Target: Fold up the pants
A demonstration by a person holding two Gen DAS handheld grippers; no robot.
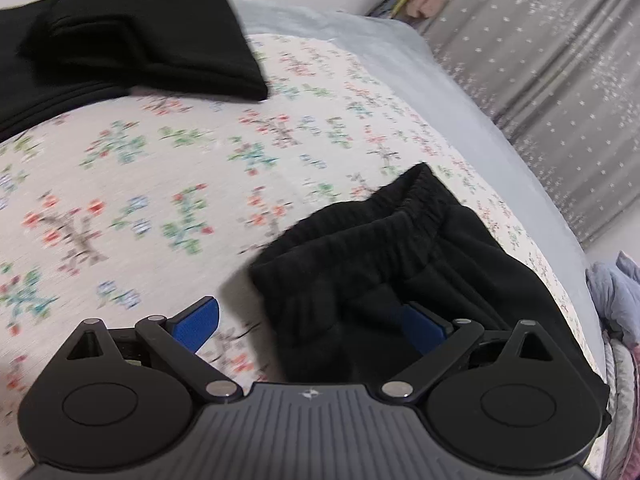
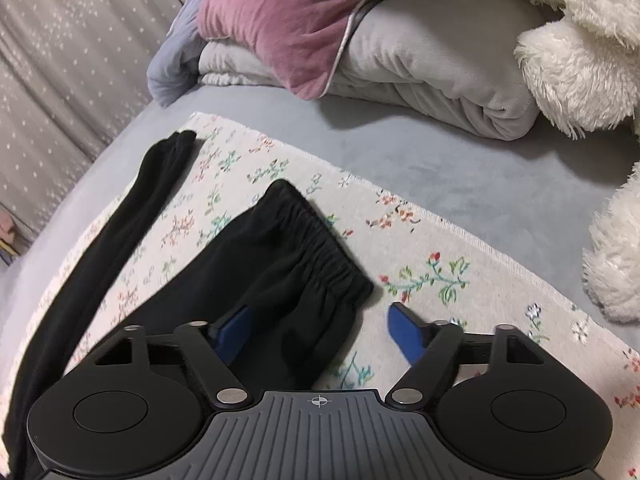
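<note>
Pants [image 2: 280, 264] are being approached at the waistband, lower centre; both the left gripper [image 1: 312, 320] and right gripper [image 2: 320, 328] are spread, grasping nothing; closure on the corners is needed next.

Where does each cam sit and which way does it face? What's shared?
Left wrist: on the left tool, angled down at the floral mat; waistband ahead, blue fingers wide apart.
Right wrist: on the right tool, angled down toward the pillows; fingers apart.
Shared: black pants, mat.
</note>
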